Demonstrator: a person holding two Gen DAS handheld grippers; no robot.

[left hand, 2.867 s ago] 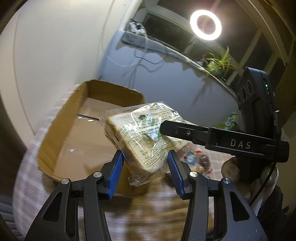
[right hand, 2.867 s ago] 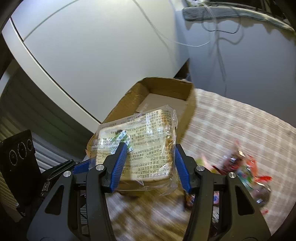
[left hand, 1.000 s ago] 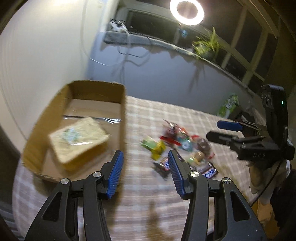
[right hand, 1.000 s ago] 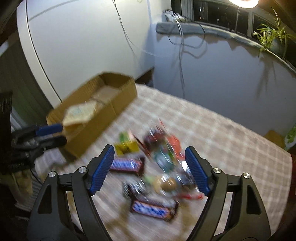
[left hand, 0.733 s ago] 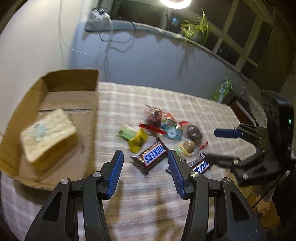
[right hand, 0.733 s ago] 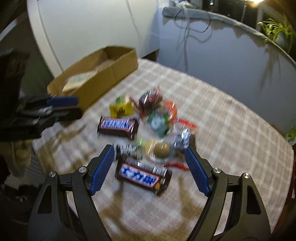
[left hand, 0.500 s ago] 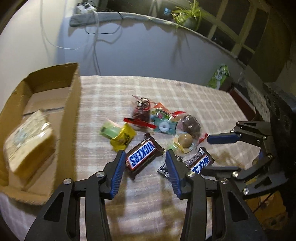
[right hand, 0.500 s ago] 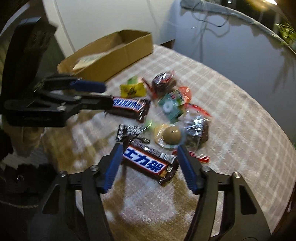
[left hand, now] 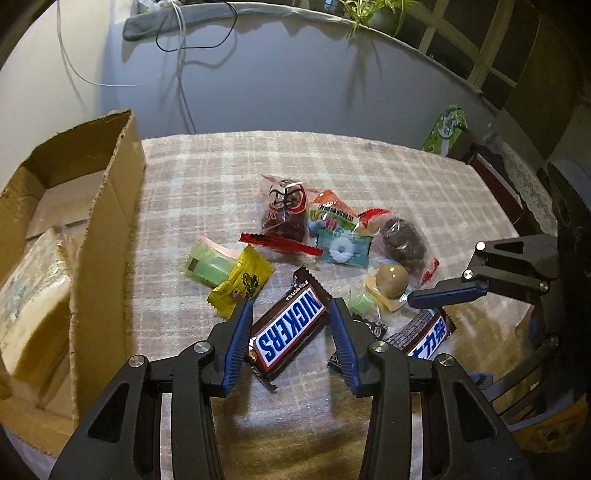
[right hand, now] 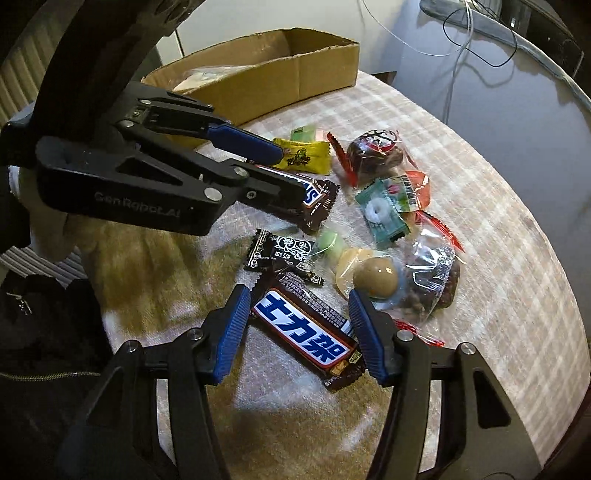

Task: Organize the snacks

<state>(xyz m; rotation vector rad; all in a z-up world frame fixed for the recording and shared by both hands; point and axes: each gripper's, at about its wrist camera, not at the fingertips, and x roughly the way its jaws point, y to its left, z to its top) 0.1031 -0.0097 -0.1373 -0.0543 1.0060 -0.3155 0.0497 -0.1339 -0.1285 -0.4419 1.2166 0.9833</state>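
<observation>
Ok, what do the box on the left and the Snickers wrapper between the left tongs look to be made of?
The box looks like plain brown corrugated cardboard: matte, with rough torn top edges. The Snickers wrapper appears to be glossy plastic or foil film: it catches the light, creases, and has a serrated crimped end. Which of the two can't be told from here.

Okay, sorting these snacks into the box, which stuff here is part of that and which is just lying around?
Part of the job:
- English Snickers bar
- Chinese-label Snickers bar
- yellow candy packet
- loose wrapped sweets
- cardboard box
- wrapped bread inside it

Just lying about:
- potted plant
- cables
- green packet
</observation>
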